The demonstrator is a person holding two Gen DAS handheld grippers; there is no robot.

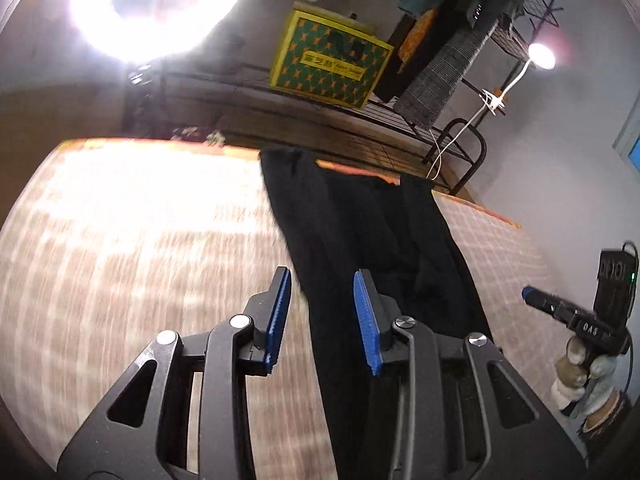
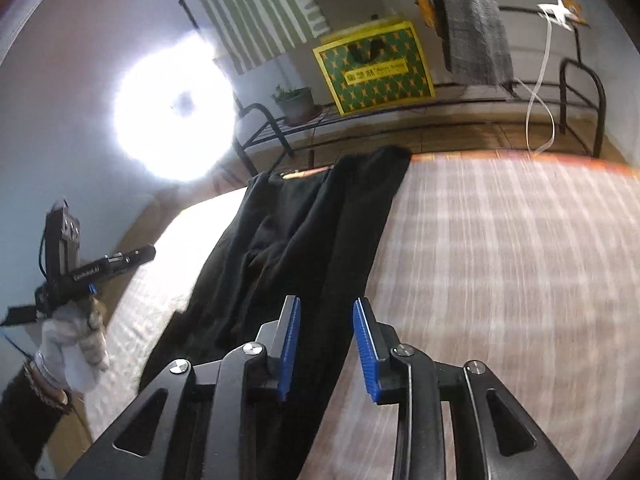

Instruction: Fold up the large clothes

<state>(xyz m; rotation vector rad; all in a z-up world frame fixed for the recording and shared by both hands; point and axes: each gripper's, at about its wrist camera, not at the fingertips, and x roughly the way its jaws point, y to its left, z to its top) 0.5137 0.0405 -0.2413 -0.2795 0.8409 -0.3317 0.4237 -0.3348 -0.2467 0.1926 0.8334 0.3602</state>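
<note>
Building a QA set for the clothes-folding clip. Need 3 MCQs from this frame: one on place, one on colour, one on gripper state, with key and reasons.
1. Where does the dark garment lie?
A. Hanging on the metal rack
B. Spread along the checked table cover
C. Inside the yellow-green box

2. What colour are the pads on the gripper fingers?
A. Blue
B. Red
C. White

3. What state are the left gripper and right gripper in?
A. Both shut on cloth
B. Left shut, right open
C. Both open, holding nothing

Key: B, the garment runs lengthwise over the checked table cover; A, the pads are blue in both wrist views; C, the jaws of each stand apart with a gap and no cloth pinched between them.
</note>
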